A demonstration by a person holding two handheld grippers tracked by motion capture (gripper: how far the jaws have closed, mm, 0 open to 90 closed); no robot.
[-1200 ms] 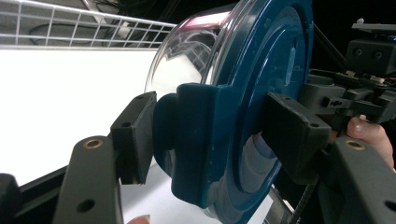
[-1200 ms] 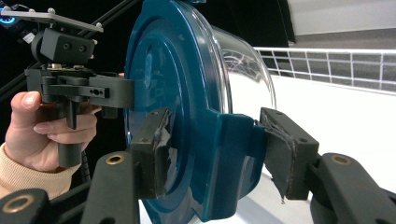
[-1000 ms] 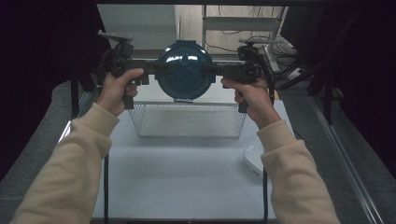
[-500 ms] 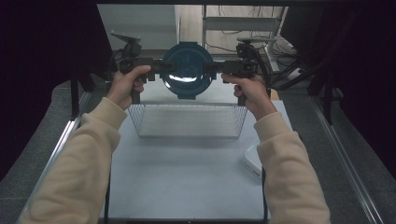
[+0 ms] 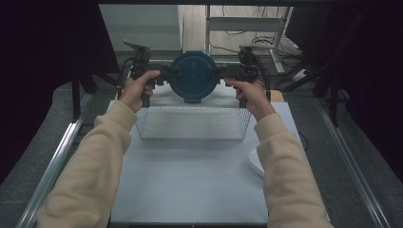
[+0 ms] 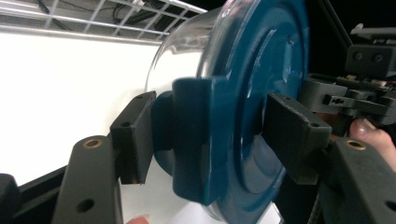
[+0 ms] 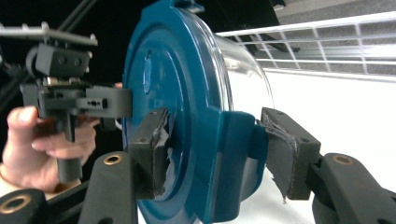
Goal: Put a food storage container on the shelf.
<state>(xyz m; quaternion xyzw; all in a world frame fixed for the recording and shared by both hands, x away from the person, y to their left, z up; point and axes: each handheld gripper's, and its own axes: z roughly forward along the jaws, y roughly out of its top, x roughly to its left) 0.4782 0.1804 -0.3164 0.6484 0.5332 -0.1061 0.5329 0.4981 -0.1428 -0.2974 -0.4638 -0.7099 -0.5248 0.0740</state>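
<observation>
**Blue-lidded container carried between two hand-held grippers**

Blue plastic lid and clear body: the round container (image 5: 192, 76) hangs in the air, tipped on its side with the lid facing the person, above the far edge of the wire basket (image 5: 192, 122). The left hand-held gripper (image 5: 172, 72) pinches the lid clip on one side and the right hand-held gripper (image 5: 216, 72) pinches the opposite clip. I judge this as the carrying step. The next move probably asks both hands to travel together and level, so that neither clip slips, until the container rests in the basket or on the white surface (image 5: 190, 180).
</observation>
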